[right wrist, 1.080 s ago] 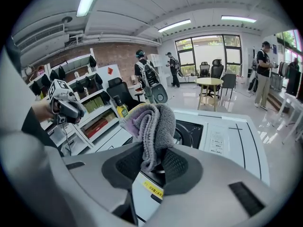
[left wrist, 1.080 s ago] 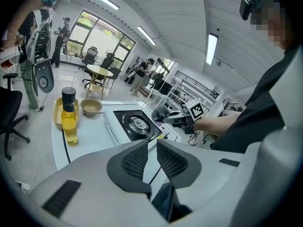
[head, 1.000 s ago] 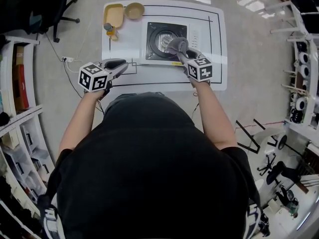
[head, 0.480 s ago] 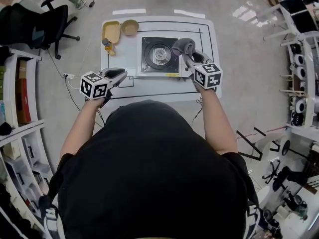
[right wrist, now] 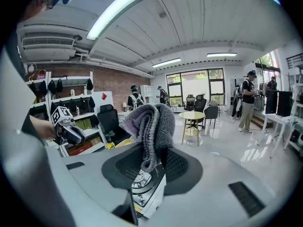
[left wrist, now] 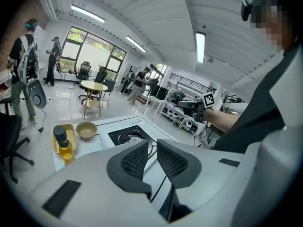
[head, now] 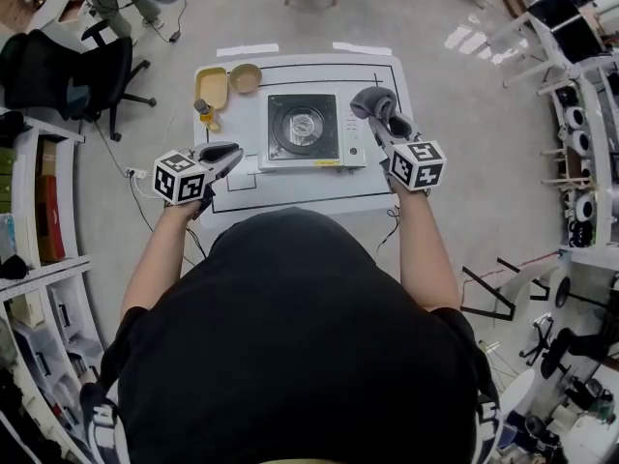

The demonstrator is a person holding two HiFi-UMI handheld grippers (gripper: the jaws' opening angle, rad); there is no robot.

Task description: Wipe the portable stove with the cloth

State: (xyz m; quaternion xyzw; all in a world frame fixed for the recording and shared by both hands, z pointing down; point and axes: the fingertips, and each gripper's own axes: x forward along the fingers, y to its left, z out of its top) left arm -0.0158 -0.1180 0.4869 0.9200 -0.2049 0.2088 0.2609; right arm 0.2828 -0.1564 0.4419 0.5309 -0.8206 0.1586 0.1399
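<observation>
The portable stove (head: 303,129) is white with a black top and a round burner, and sits mid-table. A grey cloth (head: 370,100) is bunched up in my right gripper (head: 379,114), which is shut on it and held just past the stove's right edge, above the table. In the right gripper view the cloth (right wrist: 152,122) sticks up between the jaws, with the stove (right wrist: 147,190) below them. My left gripper (head: 221,156) hovers at the table's front left, jaws together and holding nothing. In the left gripper view the stove (left wrist: 127,136) lies ahead of that gripper (left wrist: 152,149).
At the table's back left stand a yellow tray (head: 211,87), a tan bowl (head: 245,77) and a small oil bottle (head: 203,112). An office chair (head: 68,66) and shelves stand to the left, racks to the right. People are standing further off in the room.
My right gripper has carried the cloth from the burner area to the right, past the stove's right edge. The left gripper has hardly moved.
</observation>
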